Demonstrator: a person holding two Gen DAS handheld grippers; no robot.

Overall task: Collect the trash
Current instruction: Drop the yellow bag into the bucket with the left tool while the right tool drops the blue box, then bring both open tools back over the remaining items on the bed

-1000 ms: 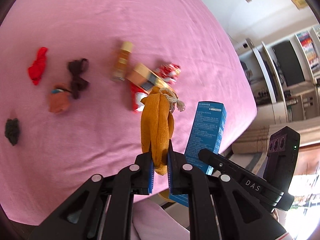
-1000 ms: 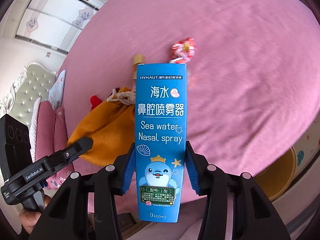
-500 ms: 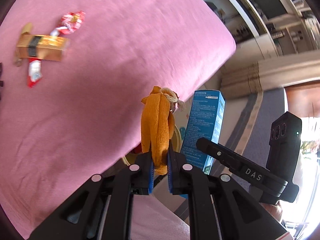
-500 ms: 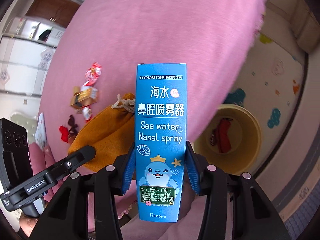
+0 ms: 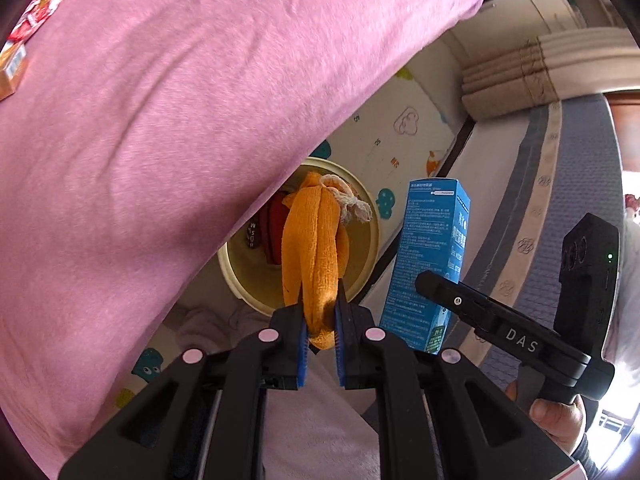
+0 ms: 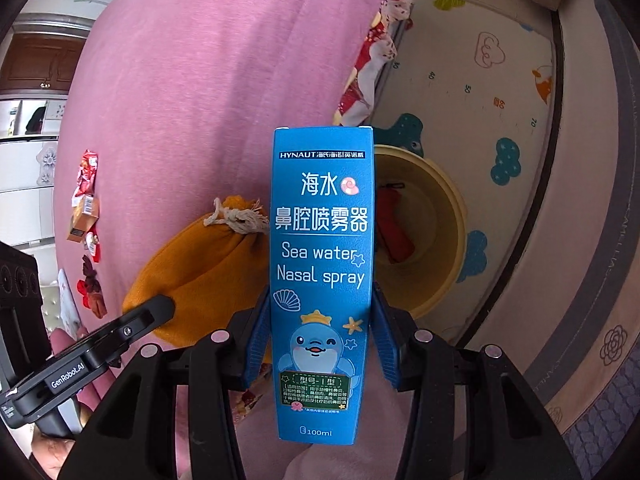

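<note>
My left gripper (image 5: 320, 320) is shut on an orange drawstring pouch (image 5: 316, 248), which hangs over the round yellow bin (image 5: 366, 264) on the floor beside the bed. The pouch also shows in the right wrist view (image 6: 200, 276). My right gripper (image 6: 320, 344) is shut on a blue nasal spray box (image 6: 322, 264), upright, just left of the bin (image 6: 448, 240). The box also shows in the left wrist view (image 5: 432, 264). A red item (image 6: 394, 224) lies inside the bin.
The pink bed (image 5: 180, 100) fills the left; its edge overhangs the bin. Wrappers and a gold box (image 6: 84, 216) lie on the bed at far left. A patterned play mat (image 6: 500, 92) covers the floor.
Both grippers have swung away from the bed top towards its edge and down. The yellow bin has come into full view beneath the pouch and beside the box. Both holds are unchanged.
</note>
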